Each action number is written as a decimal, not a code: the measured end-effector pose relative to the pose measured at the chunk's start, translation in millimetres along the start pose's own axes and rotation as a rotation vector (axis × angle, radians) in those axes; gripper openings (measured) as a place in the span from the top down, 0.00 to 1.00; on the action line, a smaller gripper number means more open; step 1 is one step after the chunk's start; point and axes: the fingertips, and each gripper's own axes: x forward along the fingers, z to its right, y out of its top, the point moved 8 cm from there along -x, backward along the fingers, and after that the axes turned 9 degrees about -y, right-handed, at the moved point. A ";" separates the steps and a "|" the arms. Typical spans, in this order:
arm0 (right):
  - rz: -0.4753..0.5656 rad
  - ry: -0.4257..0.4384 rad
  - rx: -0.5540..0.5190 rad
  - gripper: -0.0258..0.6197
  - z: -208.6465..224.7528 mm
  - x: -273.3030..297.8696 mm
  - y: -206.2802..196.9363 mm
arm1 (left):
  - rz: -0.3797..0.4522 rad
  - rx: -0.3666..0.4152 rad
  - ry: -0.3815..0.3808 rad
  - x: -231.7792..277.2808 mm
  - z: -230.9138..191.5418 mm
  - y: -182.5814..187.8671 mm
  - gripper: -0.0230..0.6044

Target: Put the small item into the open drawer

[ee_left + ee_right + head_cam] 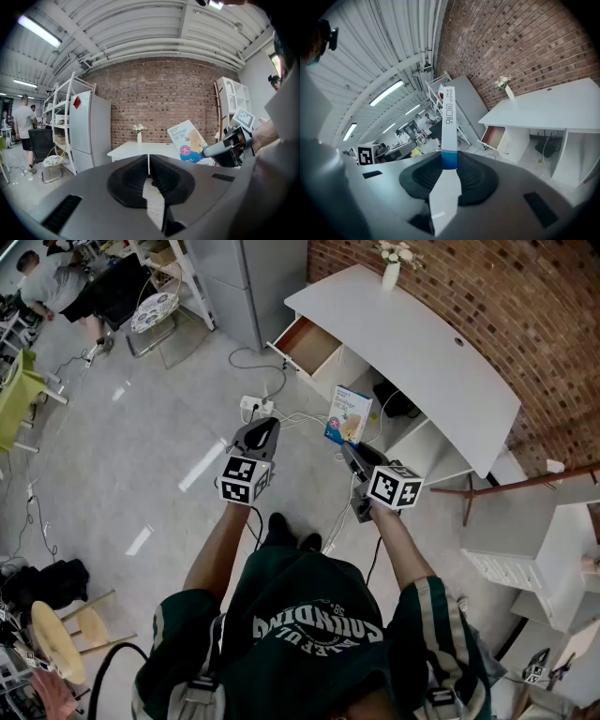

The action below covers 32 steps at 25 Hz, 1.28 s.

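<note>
Two tools are in view. The right tool [449, 165] is grasping one flat bandage box [448, 123] by its blue lower end and holds it in the air, well apart from the drawer [309, 343]. The box face reads "Bandage" in the left gripper view. The left tool [149, 163] is clenched, jaws together on nothing, at 9 o'clock of the right one. In the head view the one open drawer lies at 11 o'clock of the box, under the end of the white desk [422, 343]. One vase [391, 274] of flowers stands at 1 o'clock. One power strip [255, 406] with cables lies on the floor between the tools and the drawer.
</note>
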 end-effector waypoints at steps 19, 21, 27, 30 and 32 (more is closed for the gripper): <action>0.025 0.027 0.007 0.79 -4.8 3.9 -1.5 | -0.002 -0.034 0.010 -4.6 -2.9 -8.6 0.92; 0.025 0.028 0.004 0.79 -4.8 2.5 -0.8 | -0.005 -0.033 0.008 -3.5 -0.5 -8.5 0.92; 0.021 0.033 0.000 0.79 -4.4 -0.3 -2.1 | -0.009 -0.031 0.008 -5.1 5.2 -7.4 0.92; 0.016 0.036 -0.005 0.79 -6.3 -1.6 -4.5 | -0.006 -0.036 0.015 -7.9 7.8 -8.8 0.92; 0.012 0.042 -0.008 0.79 -7.6 -3.4 -7.1 | -0.004 -0.040 0.021 -10.2 10.6 -10.0 0.92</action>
